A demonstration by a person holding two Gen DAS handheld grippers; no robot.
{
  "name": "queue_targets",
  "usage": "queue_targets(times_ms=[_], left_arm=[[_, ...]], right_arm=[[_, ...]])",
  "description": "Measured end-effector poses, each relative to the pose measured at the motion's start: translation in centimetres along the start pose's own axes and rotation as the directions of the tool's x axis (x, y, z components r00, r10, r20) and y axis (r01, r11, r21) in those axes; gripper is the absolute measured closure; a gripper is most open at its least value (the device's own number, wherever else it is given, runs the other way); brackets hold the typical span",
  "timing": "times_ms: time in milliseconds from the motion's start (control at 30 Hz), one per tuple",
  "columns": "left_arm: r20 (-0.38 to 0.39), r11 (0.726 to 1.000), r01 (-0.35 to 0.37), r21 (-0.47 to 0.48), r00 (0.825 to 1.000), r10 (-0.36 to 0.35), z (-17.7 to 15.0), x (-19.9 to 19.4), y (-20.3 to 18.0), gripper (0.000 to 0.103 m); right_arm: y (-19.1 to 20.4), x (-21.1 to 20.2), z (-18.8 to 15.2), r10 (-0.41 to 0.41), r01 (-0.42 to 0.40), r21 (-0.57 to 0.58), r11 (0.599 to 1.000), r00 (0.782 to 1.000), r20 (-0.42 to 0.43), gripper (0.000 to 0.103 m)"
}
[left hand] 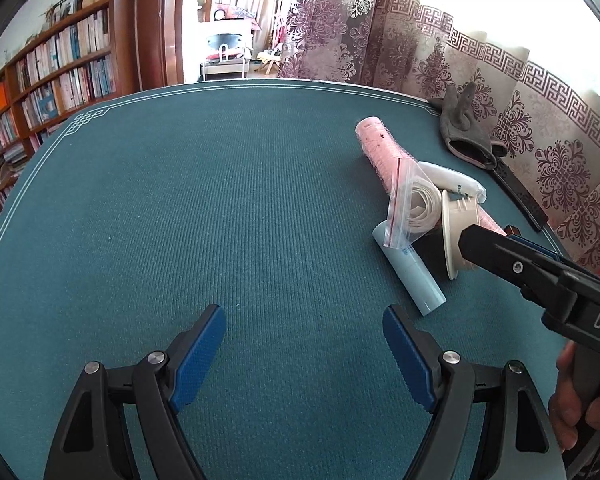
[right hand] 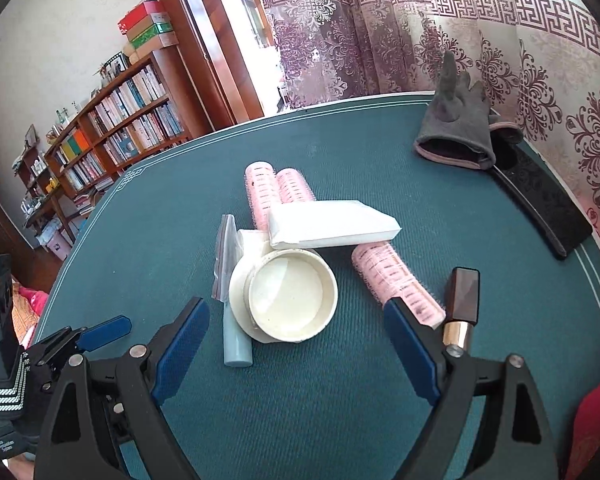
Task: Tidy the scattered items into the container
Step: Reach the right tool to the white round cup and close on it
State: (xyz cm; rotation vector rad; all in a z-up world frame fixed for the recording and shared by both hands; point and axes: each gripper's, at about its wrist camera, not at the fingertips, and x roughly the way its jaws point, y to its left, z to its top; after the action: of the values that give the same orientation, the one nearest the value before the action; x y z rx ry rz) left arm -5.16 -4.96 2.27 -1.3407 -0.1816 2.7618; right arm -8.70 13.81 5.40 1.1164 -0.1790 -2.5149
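Your left gripper (left hand: 304, 354) hangs over bare teal table mat (left hand: 220, 220) with its blue pads spread wide and nothing between them. Your right gripper (right hand: 296, 346) is also spread wide and empty, pointed down at the heap of scattered items.

From the right wrist view, the cream round container (right hand: 290, 296) lies on its side just ahead of the pads, at about 12 o'clock, its open mouth facing the camera. At its 9 o'clock a pale blue tube (right hand: 236, 340) lies touching it, partly under a clear zip bag (right hand: 226, 256). At 12 o'clock beyond the container, a white flat packet (right hand: 332, 229) rests across two pink hair rollers (right hand: 274, 192) (they lie side by side, pointing away). A third pink roller (right hand: 396, 280) lies at 2 o'clock, its near end just beside your right finger (right hand: 410, 344). A brown and gold lipstick (right hand: 462, 304) sits at 3 o'clock, close outside that finger.

Far off at 1 o'clock a grey glove (right hand: 456, 128) lies on the mat's edge, near a long black strip (right hand: 540, 204).

From the left wrist view, the heap sits at 2 o'clock, and the right gripper's black finger reaches in over the container; your hand (left hand: 572, 400) grips its handle at 4 o'clock.
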Motion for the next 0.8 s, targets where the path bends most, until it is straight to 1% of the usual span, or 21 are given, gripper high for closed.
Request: queue_targets(times_ms=[133, 200, 233, 267, 400, 467, 633, 800], left_arm=[[-0.004, 1.0, 0.008, 0.003, 1.0, -0.008, -0.1, 0.1, -0.1, 0.021], [-0.006, 1.0, 0.01, 0.007, 1.0, -0.01, -0.1, 0.1, -0.2, 0.021], [-0.007, 1.0, 0.01, 0.009, 1.0, -0.01, -0.2, 0.1, -0.2, 0.021], [-0.008, 1.0, 0.01, 0.01, 1.0, -0.01, -0.2, 0.2, -0.3, 0.021], [-0.015, 1.0, 0.015, 0.014, 1.0, -0.015, -0.3, 0.4, -0.7, 0.021], [-0.015, 1.0, 0.017, 0.019, 1.0, -0.017, -0.3, 0.4, -1.0, 0.021], [-0.015, 0.999, 0.029, 0.042, 0.999, -0.028, -0.2, 0.2, -1.9, 0.021], [-0.023, 0.994, 0.04, 0.101, 0.999, -0.038, 0.1, 0.2, -3.4, 0.021]], right_arm=[[-0.7, 1.5, 0.5, 0.04, -0.039, 0.039, 0.998, 0.999, -0.023, 0.012], [-0.9, 1.7, 0.5, 0.065, -0.063, 0.058, 0.996, 0.998, -0.027, 0.015], [-0.9, 1.6, 0.4, 0.068, -0.066, 0.06, 0.996, 0.997, -0.028, 0.03], [-0.9, 1.7, 0.3, 0.068, -0.066, 0.06, 0.996, 0.997, -0.036, 0.038], [-1.1, 0.4, -0.4, 0.044, -0.044, 0.043, 0.998, 0.999, -0.013, 0.038], [-1.6, -0.7, -0.9, 0.041, -0.041, 0.055, 0.998, 0.999, 0.003, 0.038], [-3.1, -4.1, -2.3, -0.041, 0.036, 0.083, 0.996, 0.997, 0.062, 0.038], [-3.7, -6.4, -4.0, -0.08, 0.071, 0.091, 0.993, 0.993, 0.092, 0.038]])
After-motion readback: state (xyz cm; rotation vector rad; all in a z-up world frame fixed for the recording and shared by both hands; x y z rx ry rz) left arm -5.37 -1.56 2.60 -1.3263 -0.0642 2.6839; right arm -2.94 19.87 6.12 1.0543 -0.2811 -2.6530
